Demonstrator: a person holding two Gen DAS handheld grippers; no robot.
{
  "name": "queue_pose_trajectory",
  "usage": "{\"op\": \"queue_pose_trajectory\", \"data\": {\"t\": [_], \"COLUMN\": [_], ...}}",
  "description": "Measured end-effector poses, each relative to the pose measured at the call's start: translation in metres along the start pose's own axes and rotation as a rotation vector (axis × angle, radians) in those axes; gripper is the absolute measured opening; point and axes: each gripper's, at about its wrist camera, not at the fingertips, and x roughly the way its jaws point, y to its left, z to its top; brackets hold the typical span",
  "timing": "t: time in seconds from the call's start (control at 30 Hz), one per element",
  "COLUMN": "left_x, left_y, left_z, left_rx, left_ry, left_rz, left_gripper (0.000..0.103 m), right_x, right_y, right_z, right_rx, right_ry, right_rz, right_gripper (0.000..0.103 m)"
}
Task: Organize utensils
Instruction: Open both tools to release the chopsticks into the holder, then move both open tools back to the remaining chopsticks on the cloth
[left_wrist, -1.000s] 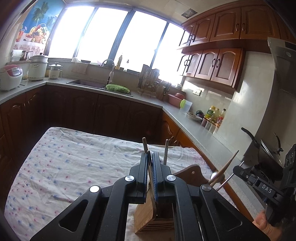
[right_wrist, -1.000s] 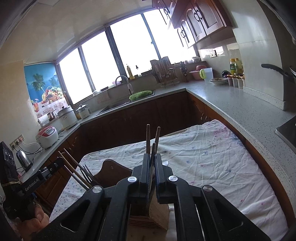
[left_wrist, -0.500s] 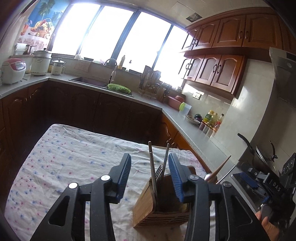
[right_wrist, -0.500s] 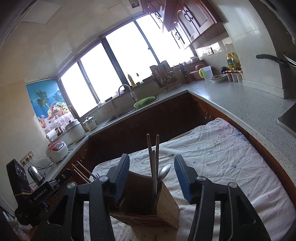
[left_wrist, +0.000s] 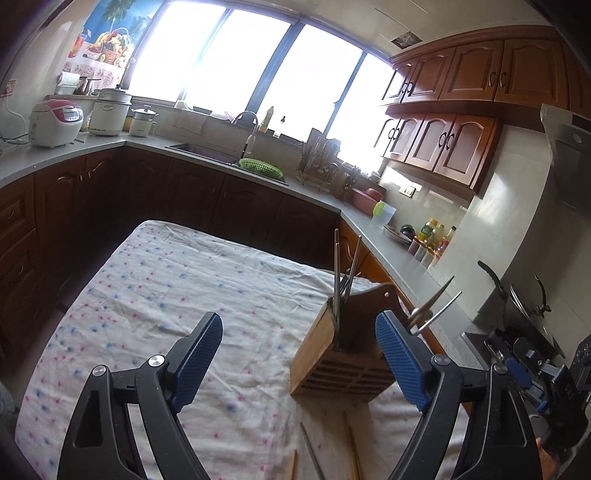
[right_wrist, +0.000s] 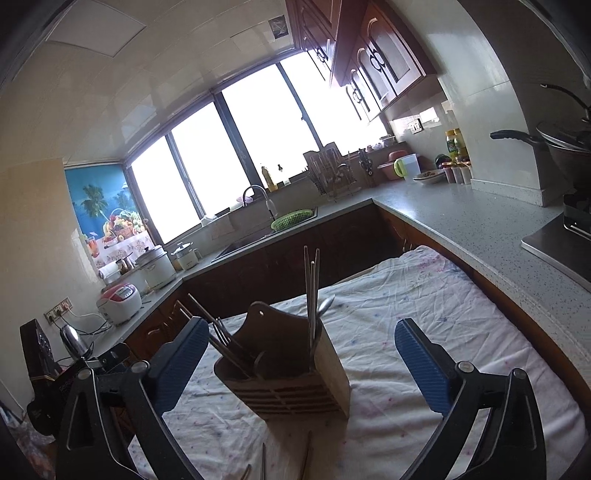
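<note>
A wooden utensil holder (left_wrist: 343, 362) stands on the cloth-covered table (left_wrist: 166, 295); it also shows in the right wrist view (right_wrist: 291, 373). Metal chopsticks (left_wrist: 345, 266) stand upright in one slot, and a spoon and more sticks (left_wrist: 432, 306) lean out of another. In the right wrist view the upright chopsticks (right_wrist: 312, 284) and leaning utensils (right_wrist: 218, 328) show too. Loose chopsticks (left_wrist: 314, 454) lie on the cloth in front of the holder. My left gripper (left_wrist: 299, 354) is open and empty, pulled back from the holder. My right gripper (right_wrist: 303, 365) is open and empty, with the holder between its fingers' line of sight.
A grey kitchen counter (right_wrist: 461, 221) wraps around the table, with a sink (left_wrist: 221, 151), a green basket (left_wrist: 260, 166), rice cookers (left_wrist: 55, 122), bottles (left_wrist: 432, 236) and a wok (right_wrist: 565, 147). The other gripper's body (left_wrist: 535, 373) shows at the right edge.
Both grippers were shut on utensils standing in the holder; they have opened wide, let go and drawn back. The utensils stay in the holder.
</note>
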Motion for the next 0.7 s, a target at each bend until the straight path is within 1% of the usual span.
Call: {"op": "queue_pose_trajectory", "data": {"t": [0.17,0.3,0.4,0.5,0.57,0.7], "left_x": [-0.022,-0.031,-0.033,-0.034,-0.030,-0.026], "left_y": [0.003,0.002,-0.001,-0.003,-0.006,-0.008], "left_z": [-0.017,-0.027,-0.036,-0.046,-0.053,-0.066], "left_rx": [0.002,-0.001,0.013,0.035,0.050,0.069], "left_ry": [0.040,0.084,0.121,0.158,0.186,0.244], "left_rz": [0.022,0.039,0.051,0.058,0.062,0.072], "left_gripper": [0.085,0.085,0.085,0.085,0.085,0.085], "right_x": [-0.015,-0.024,-0.027,-0.024,-0.021,-0.020], "right_y": [-0.001,-0.004,-0.005,-0.008,-0.010,-0.010], "right_z": [-0.025,-0.044,-0.059,-0.075,-0.087,-0.107], "right_rx": [-0.009,-0.013,-0.020,-0.007,-0.001,-0.013], "right_ry": [0.043,0.076,0.107,0.161,0.198,0.243], "right_rz": [-0.020,-0.034,-0.042,-0.057,-0.058,-0.061], "right_gripper": [0.102,0.102,0.102,0.102,0.102,0.102]}}
